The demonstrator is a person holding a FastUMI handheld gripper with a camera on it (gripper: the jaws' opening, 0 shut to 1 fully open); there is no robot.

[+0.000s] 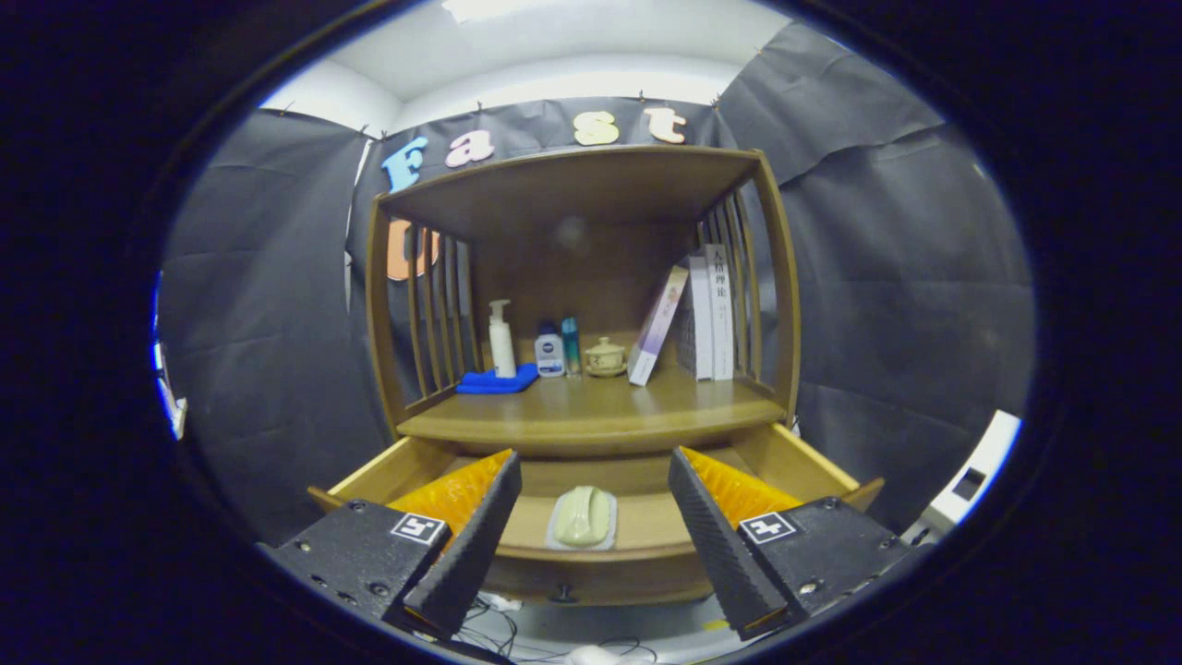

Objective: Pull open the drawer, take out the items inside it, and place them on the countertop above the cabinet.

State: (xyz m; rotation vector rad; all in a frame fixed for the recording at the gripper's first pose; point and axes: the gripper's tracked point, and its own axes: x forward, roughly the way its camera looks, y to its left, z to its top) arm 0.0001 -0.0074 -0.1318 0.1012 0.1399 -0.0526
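Wooden drawer [637, 540] is open; the pale green soap-shaped item [583, 517] lies inside. Your gripper [591, 545] is wide open, holding nothing. Lower it around the item next.

You had a brown wooden cabinet [591, 416] before you, its pulled-out drawer [591, 540] a lighter tan inside. A pale green item in a clear wrapper [582, 517] lay there, between the spread fingers of your gripper [591, 545]. On the countertop you saw a folded blue cloth [497, 380], a white pump bottle [501, 339], a teal bottle [572, 346], a cream lidded cup [605, 356] and white-spined books [711, 312].
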